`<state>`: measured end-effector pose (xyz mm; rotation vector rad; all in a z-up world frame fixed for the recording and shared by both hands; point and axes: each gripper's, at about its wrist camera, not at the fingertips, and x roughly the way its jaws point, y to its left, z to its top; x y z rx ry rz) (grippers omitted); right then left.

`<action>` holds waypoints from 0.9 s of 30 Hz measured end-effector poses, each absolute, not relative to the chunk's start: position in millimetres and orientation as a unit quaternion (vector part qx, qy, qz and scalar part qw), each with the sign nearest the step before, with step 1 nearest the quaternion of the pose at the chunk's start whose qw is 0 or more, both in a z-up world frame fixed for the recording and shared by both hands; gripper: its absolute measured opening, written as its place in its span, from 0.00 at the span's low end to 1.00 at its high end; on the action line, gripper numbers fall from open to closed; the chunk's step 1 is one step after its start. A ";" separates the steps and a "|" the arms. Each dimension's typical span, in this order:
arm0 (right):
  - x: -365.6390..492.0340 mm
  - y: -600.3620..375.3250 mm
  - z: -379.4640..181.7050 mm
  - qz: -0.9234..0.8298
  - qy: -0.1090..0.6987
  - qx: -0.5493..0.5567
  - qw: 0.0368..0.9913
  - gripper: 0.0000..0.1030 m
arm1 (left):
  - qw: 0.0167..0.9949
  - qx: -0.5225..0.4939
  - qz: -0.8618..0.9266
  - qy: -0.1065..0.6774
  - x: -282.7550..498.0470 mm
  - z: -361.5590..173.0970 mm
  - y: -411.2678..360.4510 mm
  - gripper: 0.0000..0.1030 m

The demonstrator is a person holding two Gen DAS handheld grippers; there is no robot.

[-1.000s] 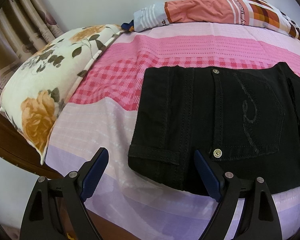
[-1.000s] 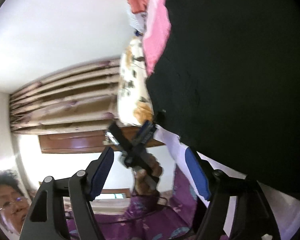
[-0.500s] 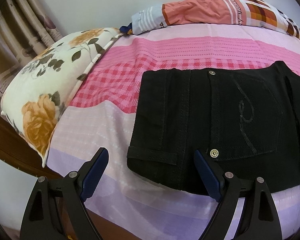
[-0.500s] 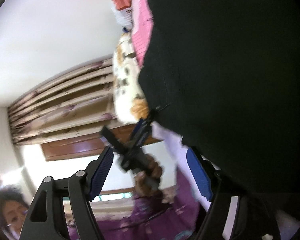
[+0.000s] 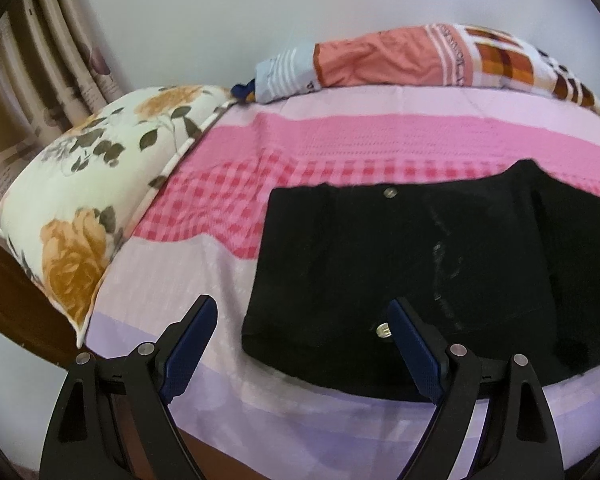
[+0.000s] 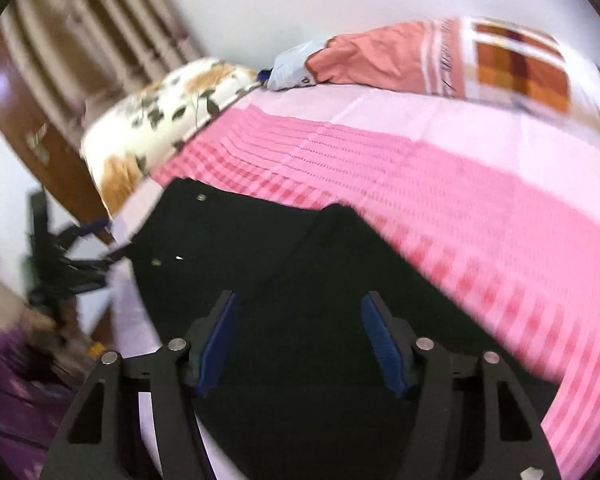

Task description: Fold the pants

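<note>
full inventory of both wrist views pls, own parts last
Black denim pants: 1, black, flat on the bed's near edge.
Striped bedsheet: 1, pink, white and lilac, covering the bed.
Floral pillow: 1, cream with orange roses, bed's left end.
Rolled patterned quilt: 1, salmon, white and orange check, along the wall.
Curtain: 1, beige, far left.
Left gripper: 1, black with blue pads, open.
Right gripper: 1, same, jaws just narrowed, nothing between.

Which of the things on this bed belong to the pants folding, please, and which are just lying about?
Belongs to the job:
black pants
left gripper, open
right gripper, open, jaws just closing, nothing between them

Just lying about:
flowered pillow
rolled blanket
pink bedsheet
curtain
</note>
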<state>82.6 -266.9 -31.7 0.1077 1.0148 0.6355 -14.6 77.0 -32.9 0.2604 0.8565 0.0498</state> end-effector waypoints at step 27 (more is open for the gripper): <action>146.8 -218.3 -95.1 0.383 0.531 -0.063 0.754 0.07 | 0.865 0.142 0.027 0.480 10.8 -51.5 35.2 0.85</action>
